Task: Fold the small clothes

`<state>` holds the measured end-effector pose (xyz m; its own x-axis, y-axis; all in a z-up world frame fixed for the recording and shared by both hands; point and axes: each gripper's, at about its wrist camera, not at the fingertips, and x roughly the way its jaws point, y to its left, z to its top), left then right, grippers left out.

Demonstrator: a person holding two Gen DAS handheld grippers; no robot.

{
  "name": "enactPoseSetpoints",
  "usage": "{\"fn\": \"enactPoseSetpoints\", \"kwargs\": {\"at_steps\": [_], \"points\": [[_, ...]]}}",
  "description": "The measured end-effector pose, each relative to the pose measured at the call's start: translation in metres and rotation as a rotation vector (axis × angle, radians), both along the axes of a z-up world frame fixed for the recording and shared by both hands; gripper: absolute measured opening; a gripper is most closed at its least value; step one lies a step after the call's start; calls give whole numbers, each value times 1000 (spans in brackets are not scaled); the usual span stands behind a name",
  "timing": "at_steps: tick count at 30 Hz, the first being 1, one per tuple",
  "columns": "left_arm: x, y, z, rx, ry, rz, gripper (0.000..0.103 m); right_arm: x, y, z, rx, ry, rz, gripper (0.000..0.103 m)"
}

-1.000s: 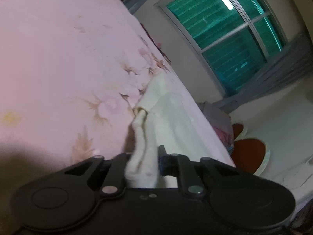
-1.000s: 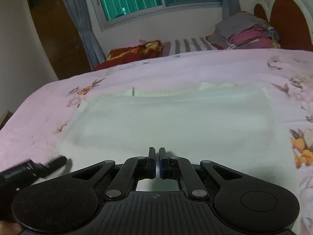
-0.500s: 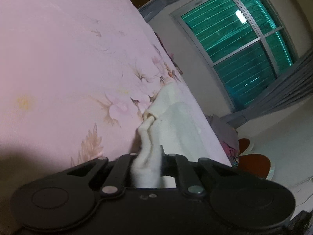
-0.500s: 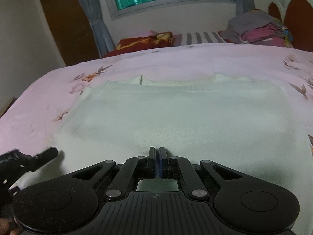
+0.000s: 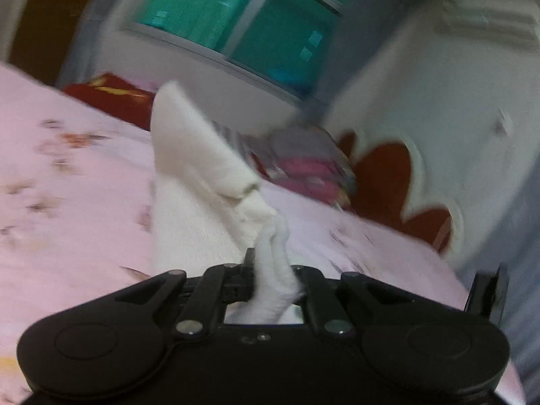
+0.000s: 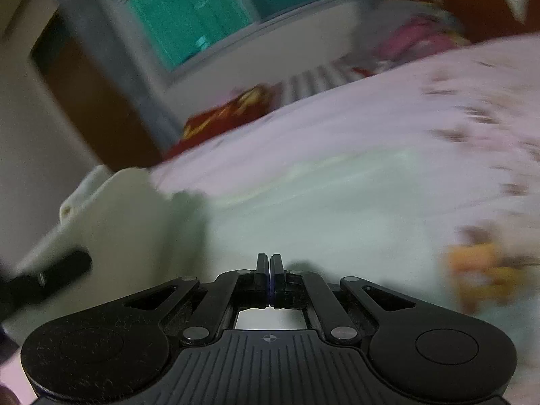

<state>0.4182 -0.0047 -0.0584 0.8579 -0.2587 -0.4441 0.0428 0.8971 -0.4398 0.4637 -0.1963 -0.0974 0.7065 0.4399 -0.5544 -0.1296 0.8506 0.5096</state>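
Note:
A white knitted garment [image 6: 320, 209] lies spread on the pink floral bedspread [image 6: 354, 125]. My left gripper [image 5: 271, 263] is shut on a bunched edge of the white garment [image 5: 195, 175] and holds that side lifted off the bed; the raised flap stands up in the right wrist view [image 6: 114, 216] at the left. My right gripper [image 6: 270, 263] is shut with nothing visible between its fingers, low over the garment's near edge. The left gripper's tip [image 6: 64, 271] shows at the left in the right wrist view. Both views are motion-blurred.
A stack of folded clothes [image 5: 310, 165] sits at the far end of the bed by the red and white headboard [image 5: 398, 182]. A red and yellow pillow [image 6: 229, 114] and a striped cloth [image 6: 314, 77] lie under the window. The bed edge runs along the left.
My left gripper has lifted the gripped side of the garment up off the bed and swung around with it. Both cameras have tilted and moved fast; the right gripper stays shut.

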Motion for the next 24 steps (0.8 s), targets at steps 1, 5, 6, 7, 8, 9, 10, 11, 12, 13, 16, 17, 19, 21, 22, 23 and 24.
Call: {"fn": "enactPoseSetpoints", "kwargs": {"at_steps": [1,5,6,7,8,9,10,11,12,13,16,17,19,21,22,23,24], "points": [[4,-18,-2,17,18,-35,7,-4,-23,3,16,0,-36,0],[27,-79,-30,77,184,-180,32,-14,-95,6,88,19,-111,0],[28,-87,-37,51,225,-227,37,-13,-106,6,77,41,-123,3],[27,-88,-37,13,224,-256,37,-14,-116,5,47,68,-150,28],[24,-83,-33,-24,200,-261,37,-16,-124,6,32,72,-169,56],[21,-73,-28,-35,177,-250,37,-22,-131,8,48,46,-173,56],[19,-62,-22,-28,159,-224,36,-27,-135,10,69,31,-170,56],[19,-45,-17,-17,140,-179,36,-29,-137,12,87,32,-160,56],[19,-31,-15,-5,126,-139,36,-31,-136,14,113,29,-137,56],[21,-13,-12,18,111,-84,36,-33,-132,16,139,20,-113,56],[36,34,-15,39,136,28,34,-31,-110,20,184,8,-14,56],[40,42,-18,34,150,44,34,-27,-103,20,187,12,12,56],[50,60,-29,26,194,42,32,-20,-85,17,179,26,57,54],[59,64,-39,36,241,20,32,-11,-73,10,169,56,80,47],[63,65,-45,36,256,7,32,-7,-67,6,168,73,92,46],[63,63,-48,33,263,-8,32,-3,-62,3,160,87,99,46],[64,61,-51,41,269,-15,32,0,-57,1,146,99,105,46]]}}
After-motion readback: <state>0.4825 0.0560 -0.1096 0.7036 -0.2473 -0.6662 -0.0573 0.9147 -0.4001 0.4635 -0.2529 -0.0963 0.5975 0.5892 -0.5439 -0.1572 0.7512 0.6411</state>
